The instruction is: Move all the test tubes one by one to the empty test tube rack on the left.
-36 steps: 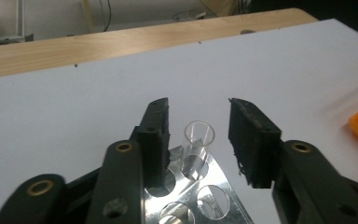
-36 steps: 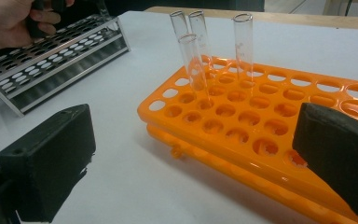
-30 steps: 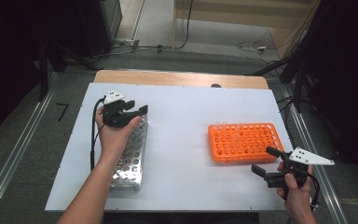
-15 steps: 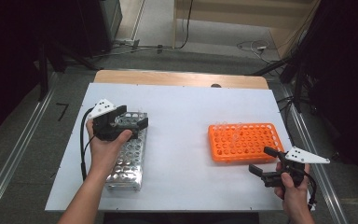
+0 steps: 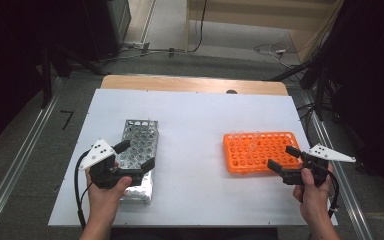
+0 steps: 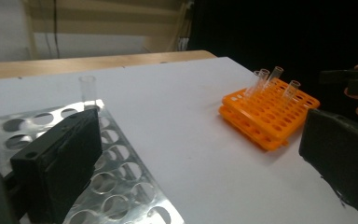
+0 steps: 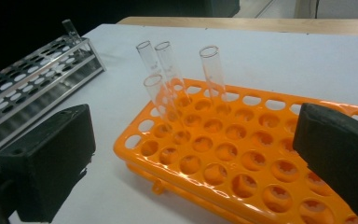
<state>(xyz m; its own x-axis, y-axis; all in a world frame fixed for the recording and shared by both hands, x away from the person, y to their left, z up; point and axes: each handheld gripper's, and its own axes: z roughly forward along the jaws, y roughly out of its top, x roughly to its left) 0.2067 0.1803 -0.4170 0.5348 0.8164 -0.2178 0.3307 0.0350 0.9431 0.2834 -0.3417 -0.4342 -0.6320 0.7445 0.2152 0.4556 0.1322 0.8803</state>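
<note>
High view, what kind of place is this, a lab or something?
Probably a lab-style recording bench. A white table holds an orange rack with four glass tubes and a metal rack with one tube; cables trail across the floor behind, and a person holds two grippers.

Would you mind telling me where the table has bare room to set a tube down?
The widest bare patch lies between the metal rack and the orange rack. The strip behind both racks, toward the wooden edge, is bare too. It is crowded around the left gripper and the right gripper.
</note>
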